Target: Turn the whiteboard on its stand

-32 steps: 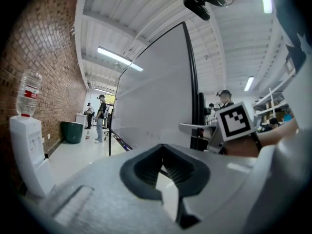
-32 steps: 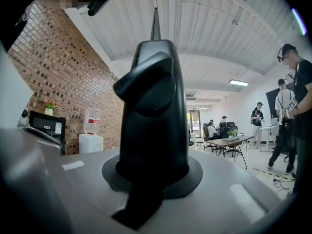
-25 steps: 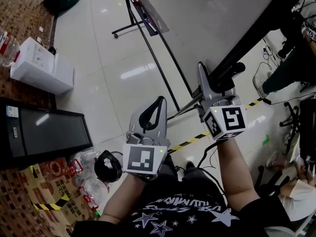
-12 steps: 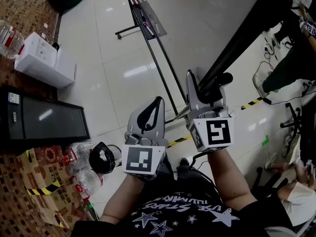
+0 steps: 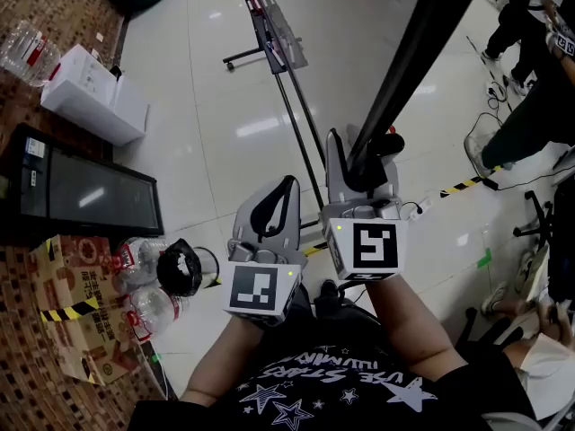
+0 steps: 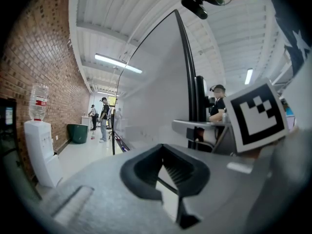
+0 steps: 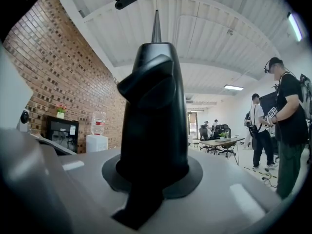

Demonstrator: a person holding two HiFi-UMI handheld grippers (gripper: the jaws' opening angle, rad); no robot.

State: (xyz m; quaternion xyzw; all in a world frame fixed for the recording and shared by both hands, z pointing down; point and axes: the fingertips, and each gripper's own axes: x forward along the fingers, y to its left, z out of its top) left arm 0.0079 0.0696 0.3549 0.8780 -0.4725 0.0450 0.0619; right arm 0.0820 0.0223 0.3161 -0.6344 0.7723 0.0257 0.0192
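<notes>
From above in the head view, the whiteboard (image 5: 422, 52) shows edge-on as a long dark bar running from the top right down to my right gripper (image 5: 364, 155). That gripper is shut on the board's black frame (image 7: 153, 121), which fills the gap between its jaws. The stand's thin black leg (image 5: 301, 124) and pen tray (image 5: 274, 34) stretch away across the floor. My left gripper (image 5: 286, 187) hovers just left of the right one, shut with nothing in it. In the left gripper view the board's pale face (image 6: 156, 91) rises ahead of the left gripper (image 6: 165, 172).
A black screen (image 5: 85, 191) lies on the floor at left, with a white water dispenser (image 5: 94, 92) beyond it. Bottles (image 5: 148, 308) and a black tape roll (image 5: 180, 272) sit near my feet. Yellow-black tape (image 5: 463, 185) marks the floor at right, where a person (image 5: 530, 106) stands.
My right gripper has moved left and nearer to me with the board's frame in it, and the board's edge has swung steeper in view. The left gripper has stayed put.
</notes>
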